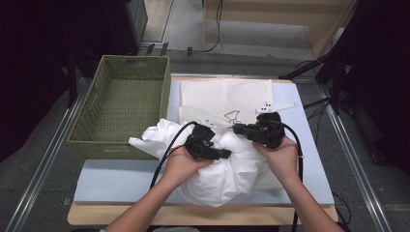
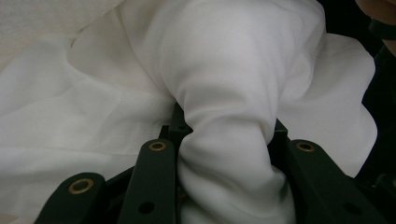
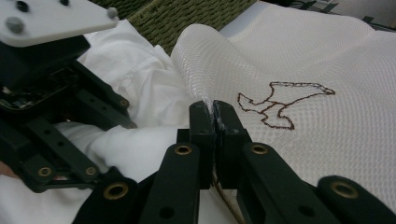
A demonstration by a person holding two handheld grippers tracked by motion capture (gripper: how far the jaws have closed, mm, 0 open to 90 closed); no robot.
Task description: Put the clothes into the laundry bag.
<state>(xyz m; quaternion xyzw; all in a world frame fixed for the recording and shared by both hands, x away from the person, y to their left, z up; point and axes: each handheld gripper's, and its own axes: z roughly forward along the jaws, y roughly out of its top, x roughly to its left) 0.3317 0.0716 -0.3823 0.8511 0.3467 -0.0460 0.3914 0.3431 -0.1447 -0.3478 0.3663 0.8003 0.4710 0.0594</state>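
left gripper [image 1: 223, 154] clamped on a thick bunch of white shirt [image 1: 227, 174], frame centre | right gripper [image 1: 237, 128] pinched tight on mesh bag [image 1: 227, 99] edge | bagging barely begun: shirt outside, all stuffing left | basket [image 1: 96, 137] upper left

The white garment [image 1: 217, 169] is lying crumpled in a loose heap at the near middle of the table, one corner spreading toward the basket. The mesh bag [image 1: 227, 99], cream with a dark embroidered outline, is lying flat behind it, its near edge lifting over the heap.
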